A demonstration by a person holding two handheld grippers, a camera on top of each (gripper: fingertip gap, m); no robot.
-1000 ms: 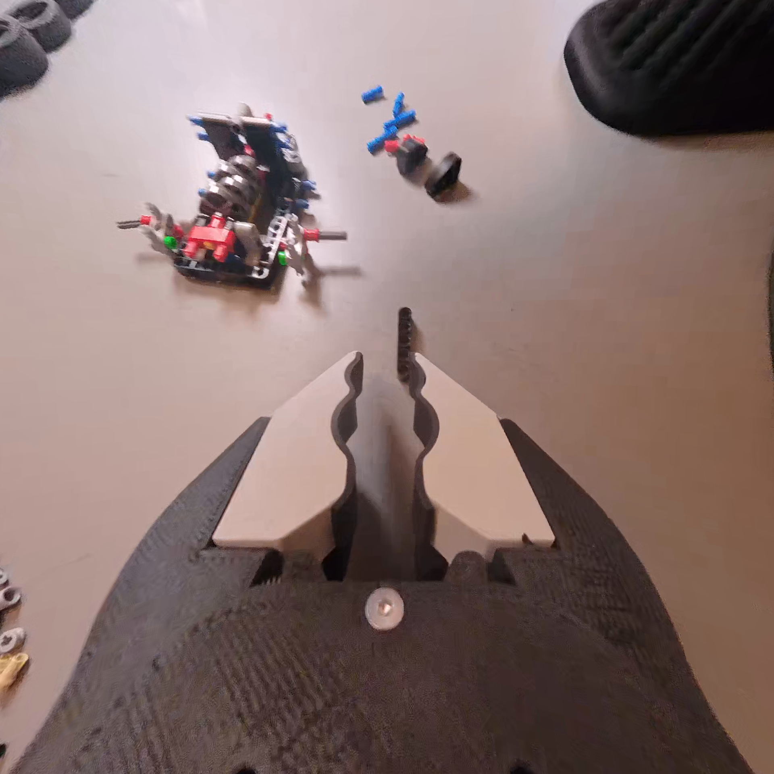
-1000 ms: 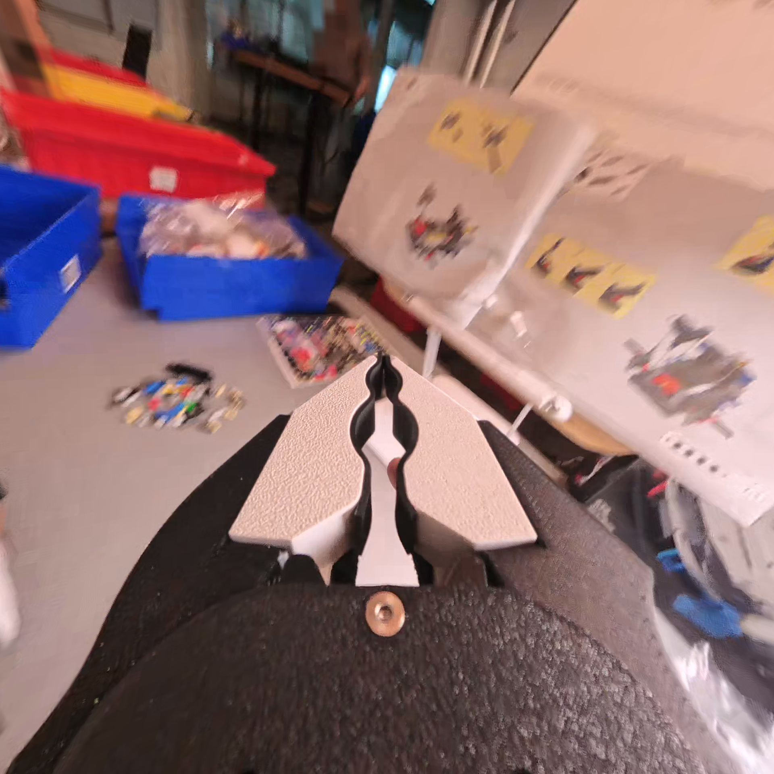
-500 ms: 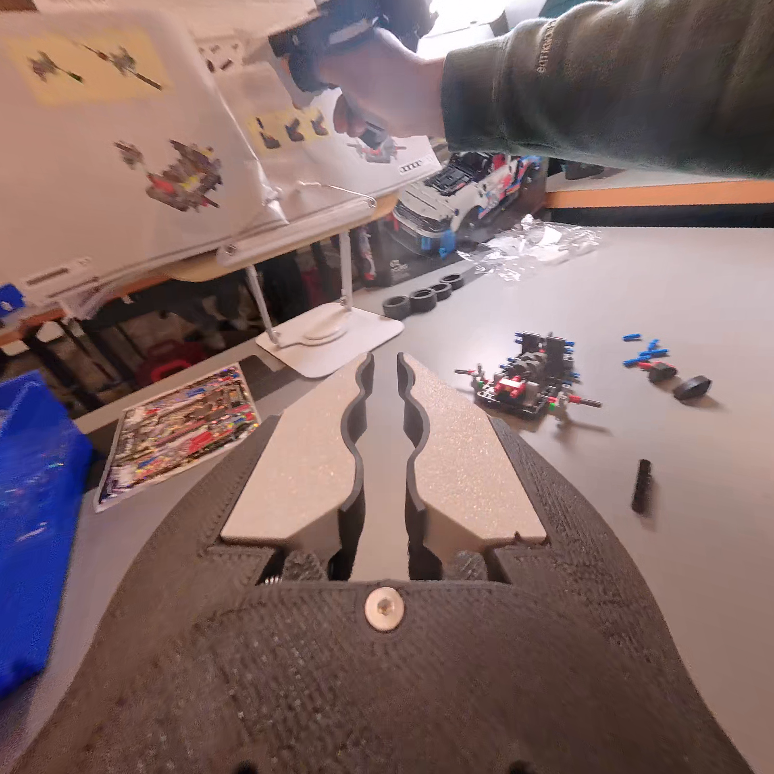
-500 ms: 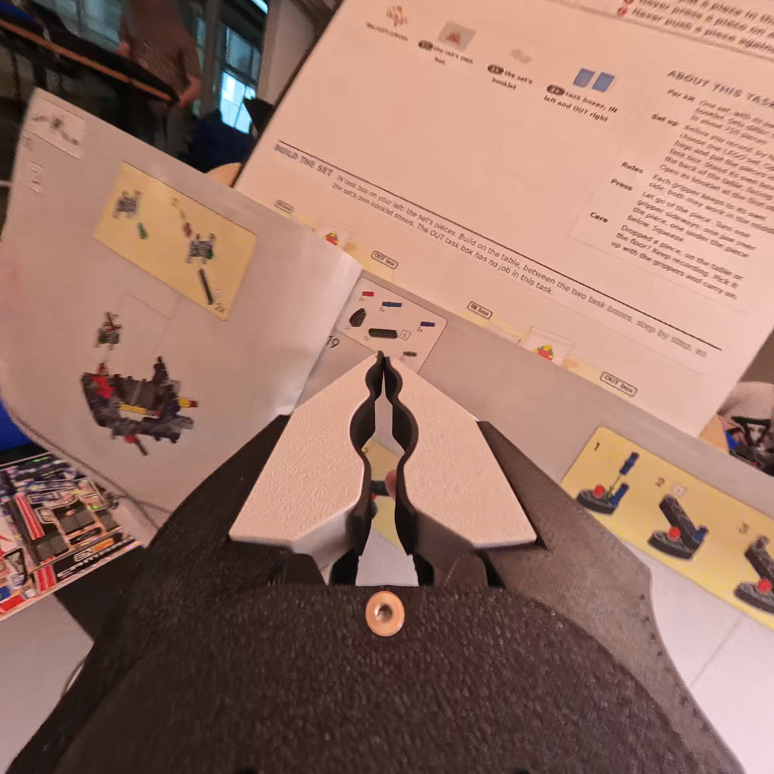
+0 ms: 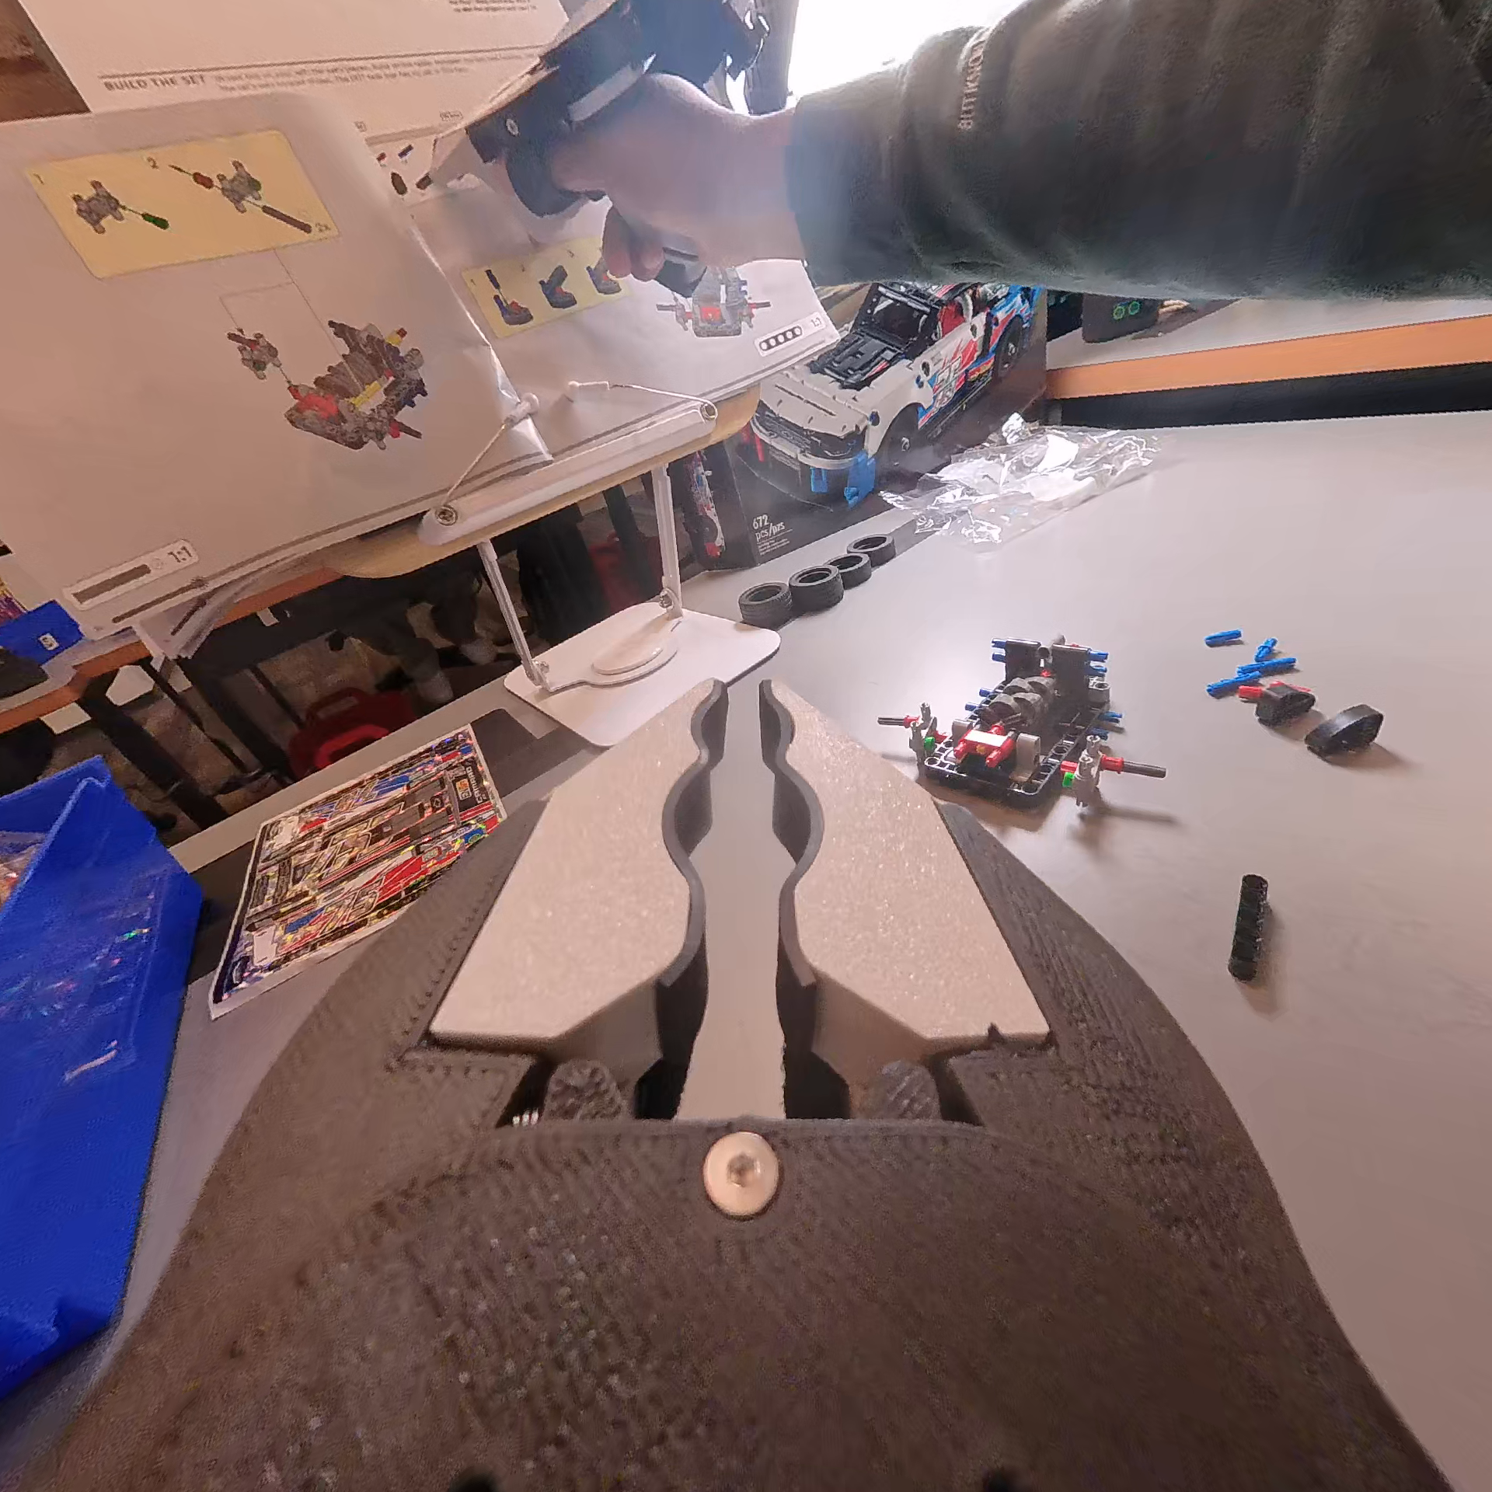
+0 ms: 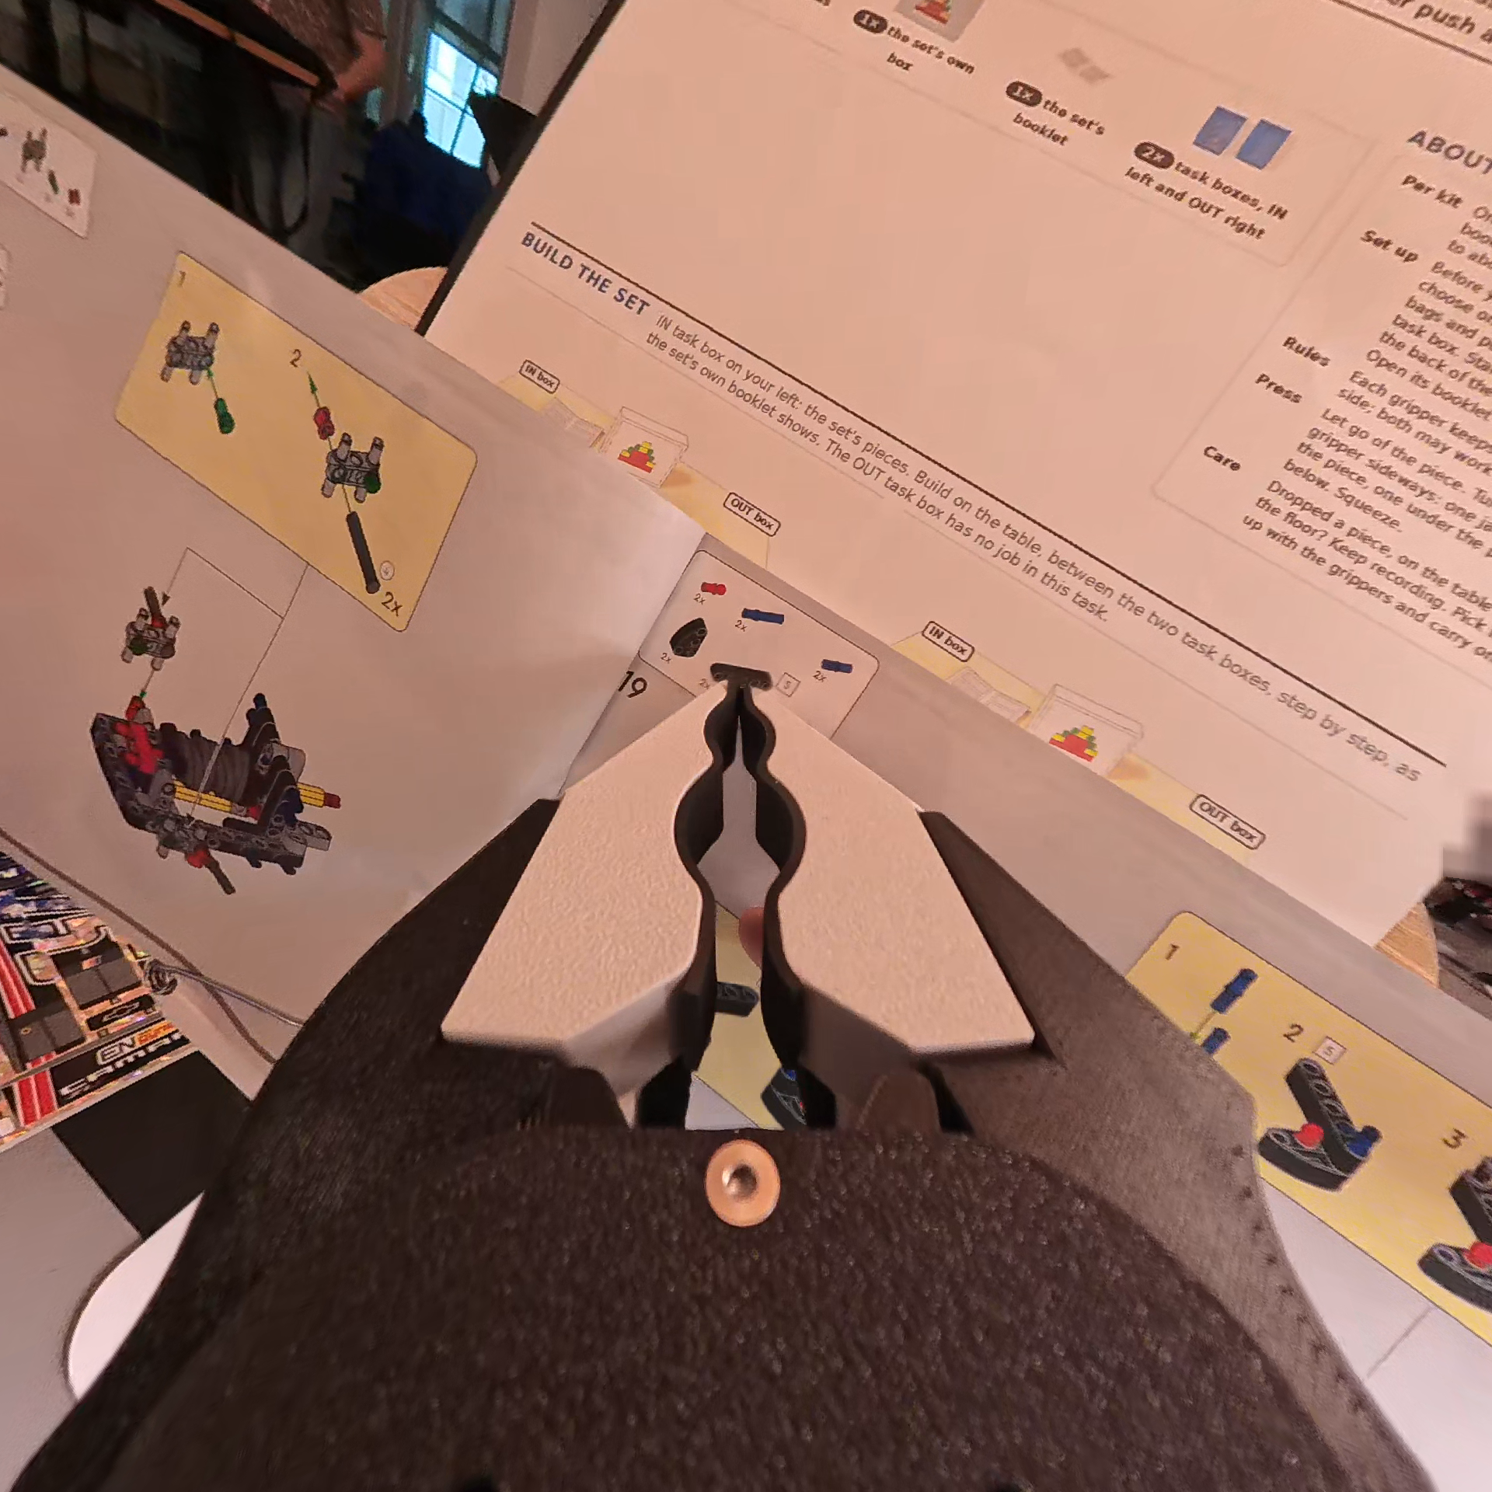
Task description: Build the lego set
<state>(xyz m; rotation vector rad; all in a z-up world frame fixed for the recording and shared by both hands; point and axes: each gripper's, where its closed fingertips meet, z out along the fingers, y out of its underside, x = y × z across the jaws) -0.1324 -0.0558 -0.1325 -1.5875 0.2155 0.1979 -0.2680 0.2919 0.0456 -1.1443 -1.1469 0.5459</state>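
My left gripper (image 5: 739, 690) hovers above the grey table (image 5: 1211, 1130), empty, its jaws a narrow gap apart. To its right lie a part-built Lego chassis (image 5: 1021, 735), a short black piece (image 5: 1247, 928), several blue pins (image 5: 1247, 666), a black piece with a red pin (image 5: 1284, 701) and a black curved piece (image 5: 1344, 727). My right gripper (image 6: 739, 696) is shut, tips touching, right at the open booklet (image 6: 404, 646) near its fold. Nothing shows between its tips. The booklet also shows in the left wrist view (image 5: 242, 339), with a person's hand (image 5: 686, 178) holding that gripper.
The booklet rests on a white stand (image 5: 638, 670). A printed sheet (image 6: 969, 282) stands behind it. A sticker sheet (image 5: 355, 856) and a blue bin (image 5: 73, 1009) are at the left. Several tyres (image 5: 815, 583), the set's box (image 5: 880, 404) and a plastic bag (image 5: 1025, 476) lie at the back. About 40 centimetres separates my left fingertips from my right. The short black piece (image 5: 1247, 928) is closer to my left gripper, around 20 centimetres from its tips; the right tips are 55 centimetres off.
The left gripper let the black piece lie, rose, tilted up from the table and narrowed its jaws. The right gripper swung from the bins to the booklet and closed in on its fold.
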